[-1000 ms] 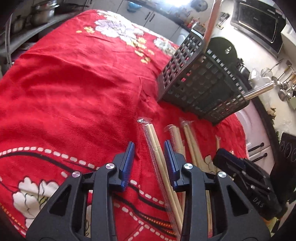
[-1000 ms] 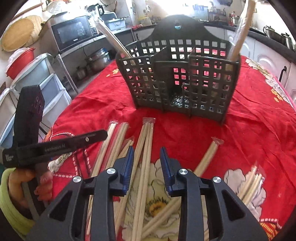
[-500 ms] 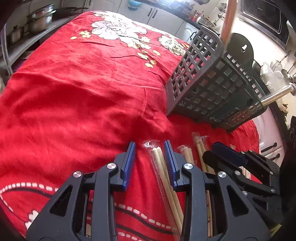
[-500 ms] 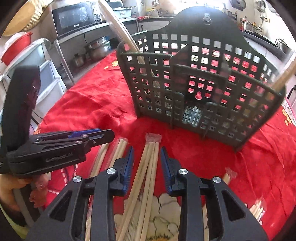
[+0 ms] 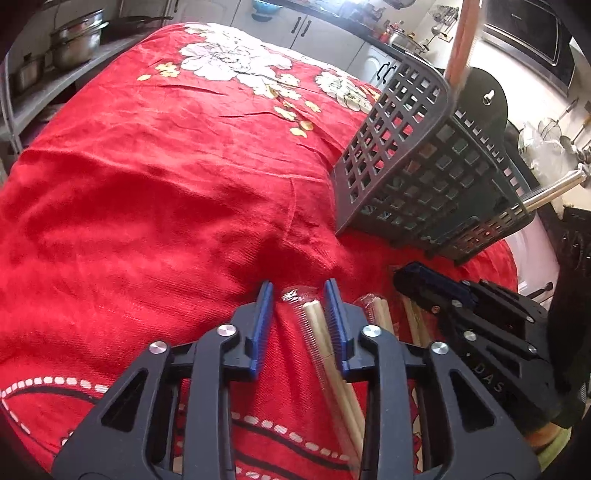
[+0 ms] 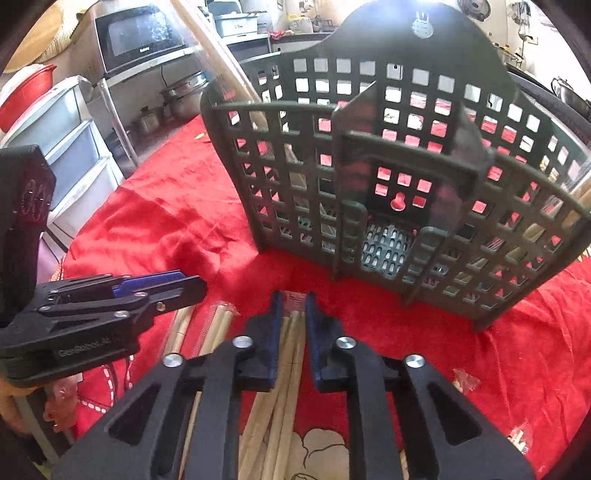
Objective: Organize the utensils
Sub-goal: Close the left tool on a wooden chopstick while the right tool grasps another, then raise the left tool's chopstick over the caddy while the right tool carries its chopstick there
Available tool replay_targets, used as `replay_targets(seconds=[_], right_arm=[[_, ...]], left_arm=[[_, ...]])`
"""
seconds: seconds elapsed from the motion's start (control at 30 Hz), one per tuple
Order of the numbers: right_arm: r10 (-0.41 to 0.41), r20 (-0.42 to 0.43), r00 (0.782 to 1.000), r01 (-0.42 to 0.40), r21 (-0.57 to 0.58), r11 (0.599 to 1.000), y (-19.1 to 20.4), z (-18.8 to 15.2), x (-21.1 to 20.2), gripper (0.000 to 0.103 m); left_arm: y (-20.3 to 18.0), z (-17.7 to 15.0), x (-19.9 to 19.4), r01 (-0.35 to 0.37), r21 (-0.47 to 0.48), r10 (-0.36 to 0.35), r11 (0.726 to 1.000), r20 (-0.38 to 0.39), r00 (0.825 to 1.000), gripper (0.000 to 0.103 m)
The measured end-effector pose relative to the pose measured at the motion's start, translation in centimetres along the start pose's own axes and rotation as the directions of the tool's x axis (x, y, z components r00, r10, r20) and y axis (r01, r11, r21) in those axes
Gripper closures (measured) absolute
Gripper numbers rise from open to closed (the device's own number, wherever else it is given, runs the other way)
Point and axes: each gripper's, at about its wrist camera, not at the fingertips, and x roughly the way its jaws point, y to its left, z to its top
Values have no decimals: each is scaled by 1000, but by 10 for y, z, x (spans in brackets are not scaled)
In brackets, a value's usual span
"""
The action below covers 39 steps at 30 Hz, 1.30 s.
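Observation:
Several plastic-wrapped pairs of wooden chopsticks lie on the red flowered cloth in front of a dark grey slotted utensil basket, which also shows in the left wrist view. My left gripper is open, its jaws either side of the end of one wrapped pair. My right gripper has closed in around the top of another wrapped pair just before the basket. Each gripper shows in the other's view, the right one and the left one. Chopsticks stand in the basket's outer compartments.
More wrapped pairs lie by the grippers and at the right. A microwave, pots and plastic drawers stand off the table's left. Counters with cookware ring the table.
Both grippers have moved forward along the chopsticks toward the basket, reaching the pairs' wrapped ends. The right jaws have narrowed onto their pair; the left jaws stay open.

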Motion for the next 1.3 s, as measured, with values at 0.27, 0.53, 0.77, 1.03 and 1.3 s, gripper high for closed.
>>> replay_targets(seconds=[0.27, 0.53, 0.77, 1.03, 1.3], right_arm=[[49, 73, 996, -55, 77, 996, -20, -3, -36, 97], [100, 167, 981, -120, 112, 986, -29, -10, -80, 97], [107, 236, 966, -137, 116, 984, -28, -9, -106, 97], [116, 319, 941, -160, 115, 980, -29, -10, -133, 97], [107, 391, 914, -157, 99, 983, -29, -12, -161, 97]], left_arm=[[-18, -2, 4, -97, 81, 95, 992, 26, 995, 88], [-10, 0, -4, -45, 63, 43, 997, 28, 999, 99], [-23, -2, -45, 15, 81, -24, 997, 122, 992, 100], [-48, 4, -91, 54, 117, -80, 992, 237, 968, 100], [-72, 8, -120, 90, 140, -130, 986, 309, 942, 100]])
